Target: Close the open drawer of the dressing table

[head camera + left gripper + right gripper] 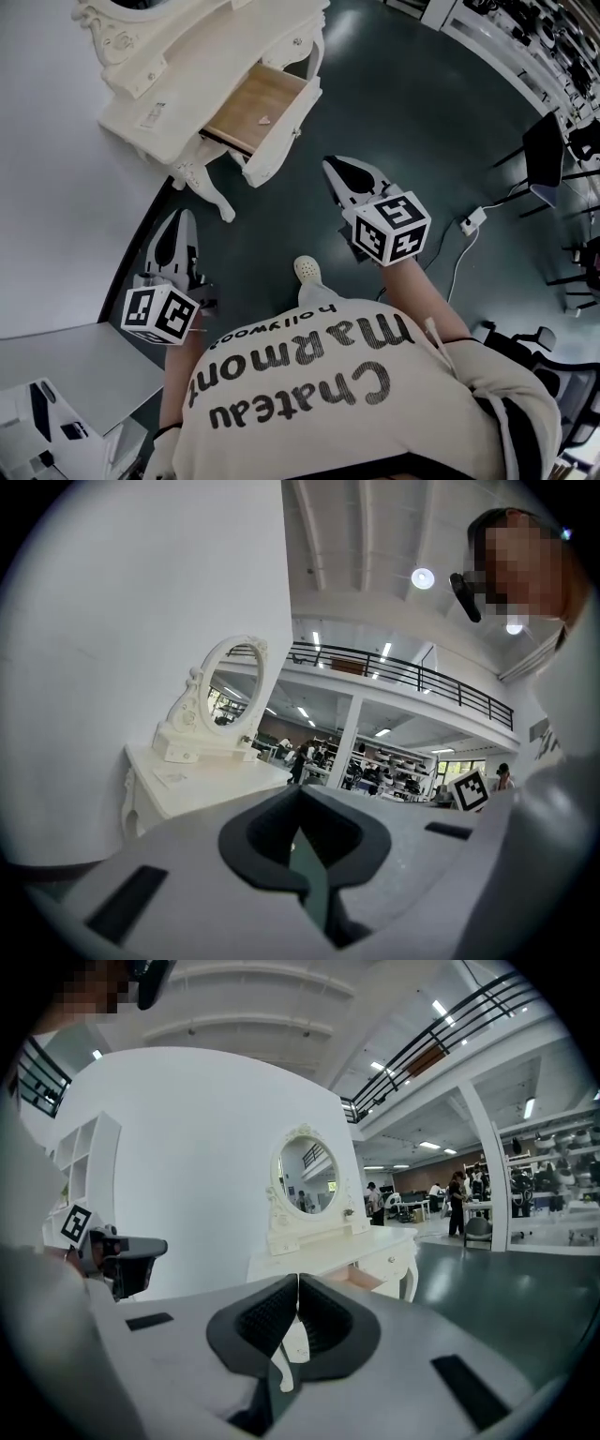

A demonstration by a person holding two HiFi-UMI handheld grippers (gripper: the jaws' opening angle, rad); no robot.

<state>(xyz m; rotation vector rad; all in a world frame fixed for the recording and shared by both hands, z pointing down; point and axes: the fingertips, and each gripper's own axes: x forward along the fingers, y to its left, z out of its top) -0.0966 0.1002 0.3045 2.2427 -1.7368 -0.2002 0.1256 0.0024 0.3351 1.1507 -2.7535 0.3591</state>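
The white dressing table (202,56) stands against the wall at the upper left. Its drawer (258,108) is pulled out, showing a wooden bottom with a small pale object on it. My right gripper (330,167) is shut and empty; it points at the drawer front from just right of it, apart from it. Lower left, my left gripper (184,216) hangs shut and empty near the table's curved leg (214,192). The left gripper view shows the shut left gripper (300,794) with the table (202,785) and its oval mirror (230,691) beyond. The right gripper (298,1279) faces the table (347,1255) and open drawer (361,1279).
Dark floor (403,112) spreads to the right of the table. A white power strip (472,220) with its cable lies on it, and black chairs (548,155) stand at the right edge. A grey desk (66,366) sits lower left. The person's shoe (307,270) is below the grippers.
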